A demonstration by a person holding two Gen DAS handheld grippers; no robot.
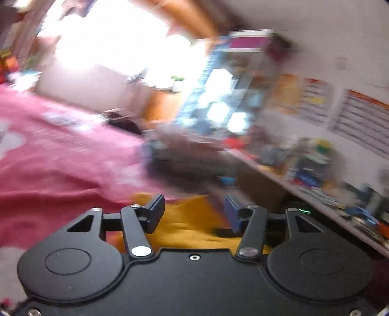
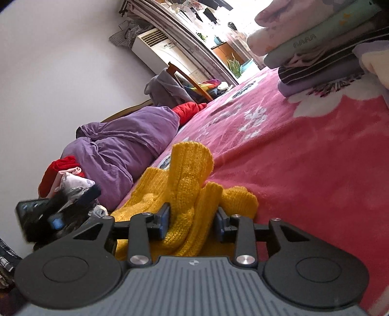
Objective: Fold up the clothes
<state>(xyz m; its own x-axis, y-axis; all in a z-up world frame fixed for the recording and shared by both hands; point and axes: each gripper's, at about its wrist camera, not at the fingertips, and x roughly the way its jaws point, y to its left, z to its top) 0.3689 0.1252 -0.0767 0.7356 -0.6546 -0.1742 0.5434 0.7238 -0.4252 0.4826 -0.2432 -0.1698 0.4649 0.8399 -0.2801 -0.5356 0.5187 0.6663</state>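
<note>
Right tongs (image 2: 193, 220) pinching bunched yellow knit (image 2: 187, 167) lying on pink bedspread (image 2: 304, 158). Left tongs (image 1: 194, 212) spread, empty, over knit's edge. Folded stack (image 2: 313, 46) well beyond knit; purple bundle (image 2: 126, 143) beside it.

The left wrist view was strongly blurred by motion; only the left gripper (image 1: 194, 214) at the bottom stayed sharp. A window (image 1: 116, 41) at the upper left was blown out to pure white, and its glare washed over the wall near it. The shelf (image 1: 304, 184) at the right was smeared. The right wrist view was sharp and evenly lit by daylight from the bright opening (image 2: 240, 21) at the top. The yellow knit (image 2: 189, 175) showed clear stitches and soft shadows. Both views curved at the edges, and their corners were dark.
</note>
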